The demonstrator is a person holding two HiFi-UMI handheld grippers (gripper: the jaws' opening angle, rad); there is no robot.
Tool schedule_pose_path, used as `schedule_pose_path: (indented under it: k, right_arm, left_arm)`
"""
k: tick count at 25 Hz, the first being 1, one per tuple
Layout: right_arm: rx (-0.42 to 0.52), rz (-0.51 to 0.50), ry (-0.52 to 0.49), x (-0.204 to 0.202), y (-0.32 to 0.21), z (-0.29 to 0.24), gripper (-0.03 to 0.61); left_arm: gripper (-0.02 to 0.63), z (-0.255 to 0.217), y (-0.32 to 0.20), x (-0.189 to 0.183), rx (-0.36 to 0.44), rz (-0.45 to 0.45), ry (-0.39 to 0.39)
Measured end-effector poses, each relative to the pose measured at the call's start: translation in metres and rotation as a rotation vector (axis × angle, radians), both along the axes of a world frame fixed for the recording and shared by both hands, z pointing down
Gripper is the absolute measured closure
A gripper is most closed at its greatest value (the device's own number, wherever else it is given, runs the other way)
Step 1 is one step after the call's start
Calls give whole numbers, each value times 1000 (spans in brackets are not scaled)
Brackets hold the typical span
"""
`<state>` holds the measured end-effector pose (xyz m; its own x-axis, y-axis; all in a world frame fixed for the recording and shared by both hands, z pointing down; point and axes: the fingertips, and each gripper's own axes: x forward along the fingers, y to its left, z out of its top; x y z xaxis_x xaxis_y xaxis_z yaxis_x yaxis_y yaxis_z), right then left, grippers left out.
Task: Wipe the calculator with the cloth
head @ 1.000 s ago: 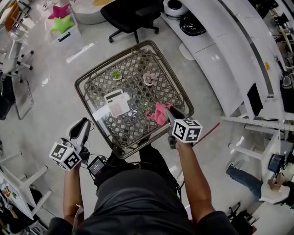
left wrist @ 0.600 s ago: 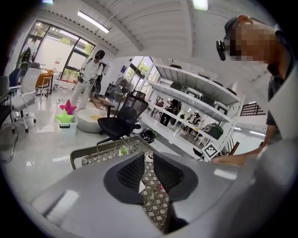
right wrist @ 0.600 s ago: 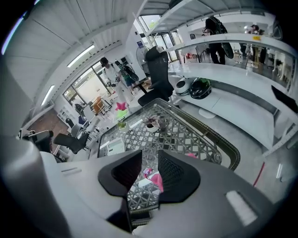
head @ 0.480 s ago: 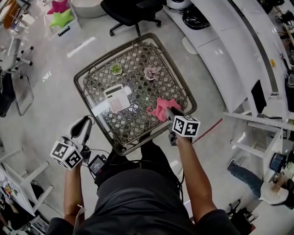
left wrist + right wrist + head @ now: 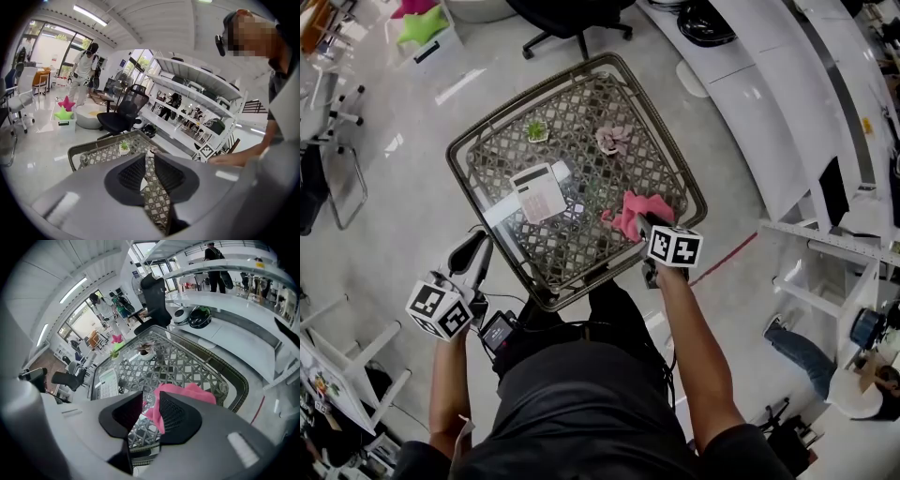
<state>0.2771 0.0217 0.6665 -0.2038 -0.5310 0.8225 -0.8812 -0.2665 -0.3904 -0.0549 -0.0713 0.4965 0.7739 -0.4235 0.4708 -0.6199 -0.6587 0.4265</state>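
Status: wiping not begun. No contact between cloth and calculator.

Left gripper [image 5: 478, 246]: held off the counter's [image 5: 581, 108] near-left edge, over the floor. Jaws nearly together, nothing between them; only lattice shows through the slit.

Right gripper [image 5: 150, 397]: at the near-right part of the counter, tips at the cloth [image 5: 635, 210]. Jaws narrowly apart, with the cloth's near edge lying in the gap. It does not look pinched, so I judge the pick-up is in hand and not finished.

Cloth: pink, bunched in a heap on the glass, near the right rim.

Calculator [image 5: 538, 190]: flat, face up, left of centre and well apart from the cloth. It is nearer the idle left gripper than the right one.

Left to do: close on the cloth, lift it, carry it leftward, rub the calculator's face. The calculator lies loose on glass and may slide under the wipe, so the left gripper might steady it.

Obstacles: none on the direct path between cloth and calculator. A small potted plant [image 5: 536, 131] and a pinkish ornament [image 5: 614, 139] sit farther back, clear of the route. An office chair [image 5: 572, 14] stands beyond the far edge.
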Motion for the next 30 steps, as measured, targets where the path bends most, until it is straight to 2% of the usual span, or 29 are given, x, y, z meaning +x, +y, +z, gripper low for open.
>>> schedule_pose_path:
  k: [7, 17, 25, 28, 30]
  right_arm:
    - [-70, -9, 11, -2, 4, 27, 486]
    - [-175, 28, 2, 1, 27, 76, 486]
    - [-173, 20, 15, 2, 18, 93, 496]
    - [-111, 34, 18, 3, 9, 84, 575]
    - [-51, 40, 25, 4, 1, 72, 575]
  left_arm:
    - [552, 12, 0, 4, -6, 35, -33]
    - [552, 19, -6, -12, -23, 17, -43]
    - [552, 23, -11, -26, -38, -10, -37]
    - [552, 24, -12, -37, -40, -23, -38]
    - [552, 25, -13, -44, -39, -33, -38]
